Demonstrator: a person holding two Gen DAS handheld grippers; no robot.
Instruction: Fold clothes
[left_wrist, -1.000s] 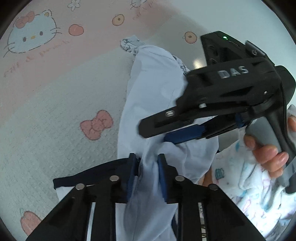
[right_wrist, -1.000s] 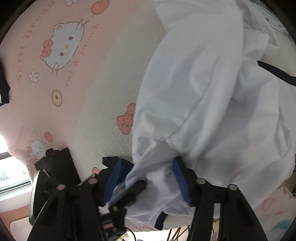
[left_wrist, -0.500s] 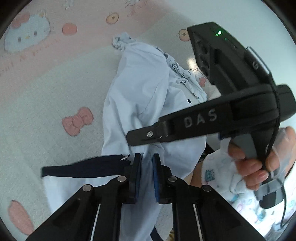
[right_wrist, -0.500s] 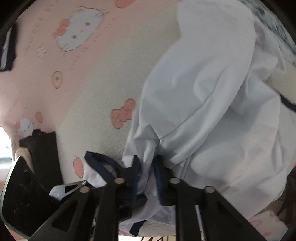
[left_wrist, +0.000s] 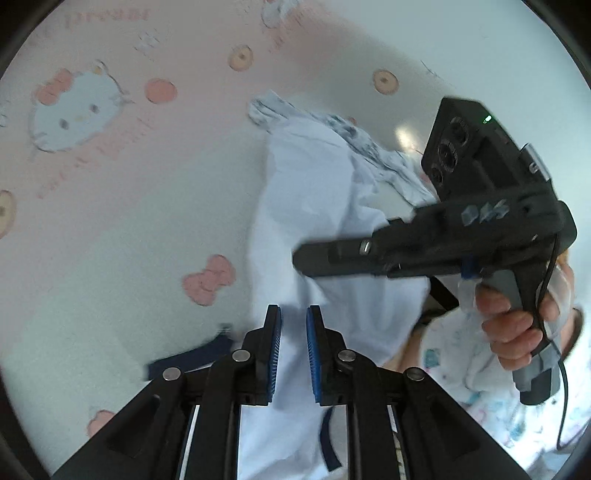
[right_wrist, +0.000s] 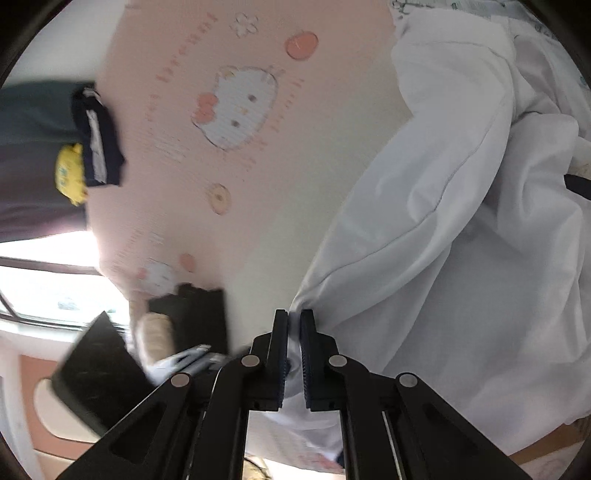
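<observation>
A white garment with dark navy trim (left_wrist: 317, 221) hangs lifted over the pink cartoon-cat bedsheet (left_wrist: 110, 155). My left gripper (left_wrist: 293, 321) is shut on a fold of this white garment, blue pads (left_wrist: 275, 343) pressed to the cloth. The other hand-held gripper (left_wrist: 424, 251), held by a hand (left_wrist: 517, 317), crosses the left wrist view on the right. In the right wrist view my right gripper (right_wrist: 293, 321) is shut on a bunched edge of the white garment (right_wrist: 461, 240), which drapes away to the right.
A patterned white cloth (left_wrist: 354, 133) lies behind the garment. A folded dark navy garment (right_wrist: 99, 144) and a yellow item (right_wrist: 68, 173) sit at the sheet's far left. A black object (right_wrist: 99, 373) and a window (right_wrist: 44, 288) are at the lower left. The person's patterned clothing (left_wrist: 480, 387) is lower right.
Both grippers have risen with the garment, pulling it up and taut. The right gripper has swung away to the right in the left wrist view. The sheet looks farther off.
</observation>
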